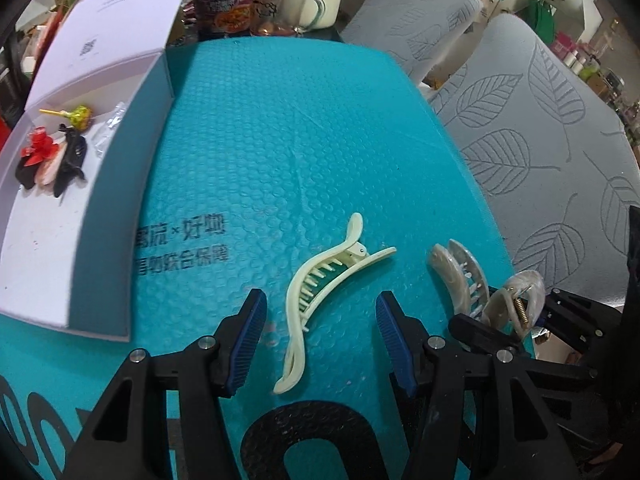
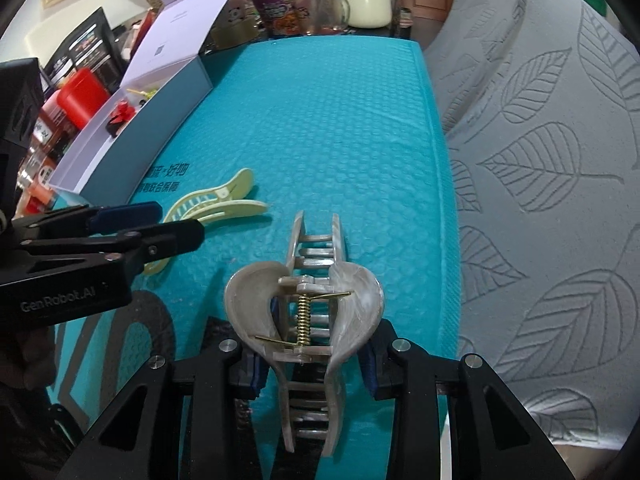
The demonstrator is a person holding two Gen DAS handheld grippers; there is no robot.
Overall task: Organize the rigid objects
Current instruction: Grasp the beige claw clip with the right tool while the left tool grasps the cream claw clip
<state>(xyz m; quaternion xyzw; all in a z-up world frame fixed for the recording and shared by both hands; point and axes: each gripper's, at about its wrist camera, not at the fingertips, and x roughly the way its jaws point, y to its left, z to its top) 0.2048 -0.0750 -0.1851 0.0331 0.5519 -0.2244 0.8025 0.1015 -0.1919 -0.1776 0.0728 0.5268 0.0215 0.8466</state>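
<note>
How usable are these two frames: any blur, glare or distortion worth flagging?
Left wrist: strong fisheye bending of the open box; cream hair clip sharp, soft shadows. Right wrist: marbled claw clip crisp in the right gripper; black corner vignetting, no harsh glare.

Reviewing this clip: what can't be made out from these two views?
- Box contents: right wrist view, near wall hides most; left wrist view, small hair pieces overlap.
- Marbled claw clip: right wrist view, lower teeth run behind the right gripper.
- Mat print: both views, cut off by the box and left gripper.

Cream clip (image 1: 316, 300) flat; marbled clip (image 2: 308, 312) gripped
</note>
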